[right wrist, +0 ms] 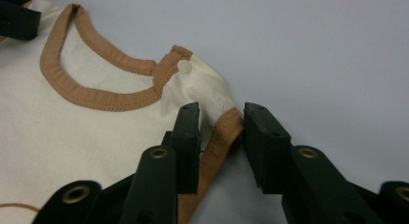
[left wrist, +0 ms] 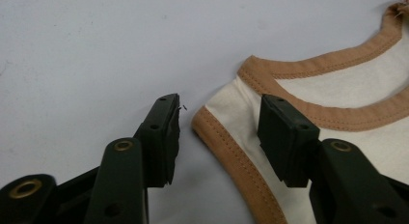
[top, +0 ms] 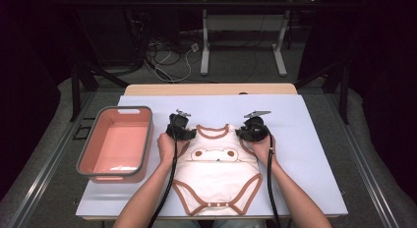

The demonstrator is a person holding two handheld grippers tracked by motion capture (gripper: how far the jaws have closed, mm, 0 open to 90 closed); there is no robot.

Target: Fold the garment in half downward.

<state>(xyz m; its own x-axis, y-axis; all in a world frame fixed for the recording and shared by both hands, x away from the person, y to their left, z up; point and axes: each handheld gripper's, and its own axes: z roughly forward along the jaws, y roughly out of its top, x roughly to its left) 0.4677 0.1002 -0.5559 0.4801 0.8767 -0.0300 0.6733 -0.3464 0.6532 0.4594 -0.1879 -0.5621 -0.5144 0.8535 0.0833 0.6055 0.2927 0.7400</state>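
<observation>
A cream baby bodysuit [top: 216, 174] with brown trim and a bear print lies flat on the white table, neck away from the person. My left gripper [top: 189, 134] is at its left shoulder. In the left gripper view the jaws [left wrist: 219, 113] stand apart over the shoulder's brown edge [left wrist: 217, 137], one on the table and one over the cloth, with no squeeze. My right gripper [top: 244, 133] is at the right shoulder. There the jaws [right wrist: 222, 120] pinch a puckered fold of cloth and brown trim [right wrist: 226, 130], just below a white snap [right wrist: 184, 66].
A pink basin with a grey rim [top: 86, 149] stands on the table's left part. The white table top [top: 305, 154] is bare to the right of the bodysuit. Both cables trail back along the person's forearms toward the near edge.
</observation>
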